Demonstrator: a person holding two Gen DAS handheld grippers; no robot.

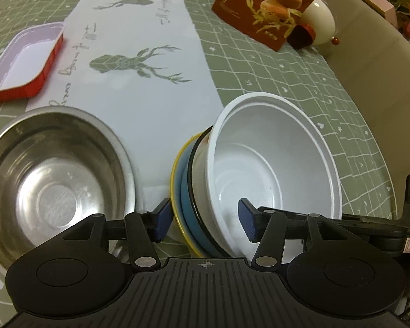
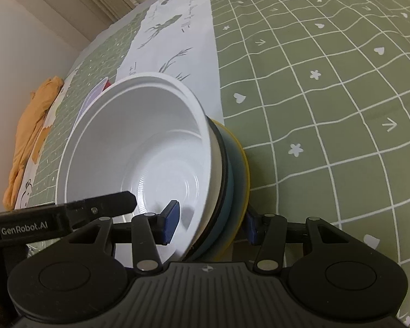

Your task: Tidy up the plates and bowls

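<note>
White bowl (image 1: pixel 273 169) tilts with its stack, rim between my released left gripper (image 1: pixel 203 220); right gripper (image 2: pixel 210 222) clamps the stack's (image 2: pixel 232 180) edge.

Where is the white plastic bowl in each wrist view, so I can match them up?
Left wrist view: white plastic bowl sits right of centre, tilted, nested on the stacked plates.
Right wrist view: it fills the centre-left, with the plates' rims on its right.
Shared landmark: the yellow-rimmed plate under the stack.
</note>
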